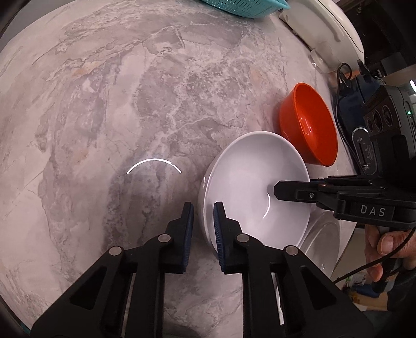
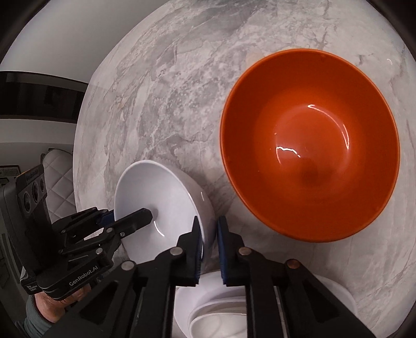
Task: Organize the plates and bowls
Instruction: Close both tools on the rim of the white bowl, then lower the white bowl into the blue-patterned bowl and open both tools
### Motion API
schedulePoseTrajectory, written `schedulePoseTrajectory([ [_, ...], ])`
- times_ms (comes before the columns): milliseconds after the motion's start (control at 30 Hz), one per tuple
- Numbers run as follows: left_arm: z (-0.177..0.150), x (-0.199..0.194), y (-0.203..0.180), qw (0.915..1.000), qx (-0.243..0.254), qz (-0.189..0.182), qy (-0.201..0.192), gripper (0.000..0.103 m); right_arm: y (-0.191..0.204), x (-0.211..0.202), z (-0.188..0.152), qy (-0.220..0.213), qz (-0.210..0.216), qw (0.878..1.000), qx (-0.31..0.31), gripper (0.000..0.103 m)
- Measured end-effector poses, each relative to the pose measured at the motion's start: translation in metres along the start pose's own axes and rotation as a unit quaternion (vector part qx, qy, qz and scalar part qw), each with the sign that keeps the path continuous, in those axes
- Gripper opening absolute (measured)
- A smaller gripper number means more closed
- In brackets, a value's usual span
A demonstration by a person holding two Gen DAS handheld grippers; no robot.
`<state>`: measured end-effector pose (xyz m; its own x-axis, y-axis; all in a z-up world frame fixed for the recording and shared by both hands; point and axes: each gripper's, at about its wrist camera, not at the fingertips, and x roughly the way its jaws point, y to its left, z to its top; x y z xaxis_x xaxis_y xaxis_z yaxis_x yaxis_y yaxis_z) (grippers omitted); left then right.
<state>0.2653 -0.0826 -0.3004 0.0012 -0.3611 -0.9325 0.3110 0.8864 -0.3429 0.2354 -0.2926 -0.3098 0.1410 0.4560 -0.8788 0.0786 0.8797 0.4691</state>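
Observation:
A white bowl is over the marble counter, held at two opposite edges. My left gripper is shut on its left rim, one pad inside the bowl and one outside. On the opposite rim my right gripper is shut the same way. Whether the bowl's base touches the counter I cannot tell. A larger orange bowl stands upright just beyond the white one. White dishes lie stacked under the right gripper's fingers.
A clear glass bowl sits by the white bowl's near right side. A teal colander and a white appliance stand at the counter's far edge. The counter's left edge runs close by. A person's hand holds the right gripper's handle.

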Motion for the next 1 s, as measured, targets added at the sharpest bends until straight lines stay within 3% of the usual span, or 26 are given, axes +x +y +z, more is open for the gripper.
schedulePoseTrajectory([
  [467,-0.006,-0.012,0.006,0.9998,-0.018,-0.01,-0.002,0.01,-0.002,-0.001,-0.001,0.003,0.022,1.0,0.005,0.013],
  [767,-0.024,-0.058,0.006,0.9989,-0.036,-0.006,-0.029,0.01,0.022,-0.017,-0.006,-0.001,0.037,0.999,-0.017,0.014],
  [1000,-0.066,-0.112,0.017,0.9955,-0.068,0.003,-0.066,0.01,0.066,-0.029,-0.02,0.005,0.055,0.996,-0.069,0.015],
])
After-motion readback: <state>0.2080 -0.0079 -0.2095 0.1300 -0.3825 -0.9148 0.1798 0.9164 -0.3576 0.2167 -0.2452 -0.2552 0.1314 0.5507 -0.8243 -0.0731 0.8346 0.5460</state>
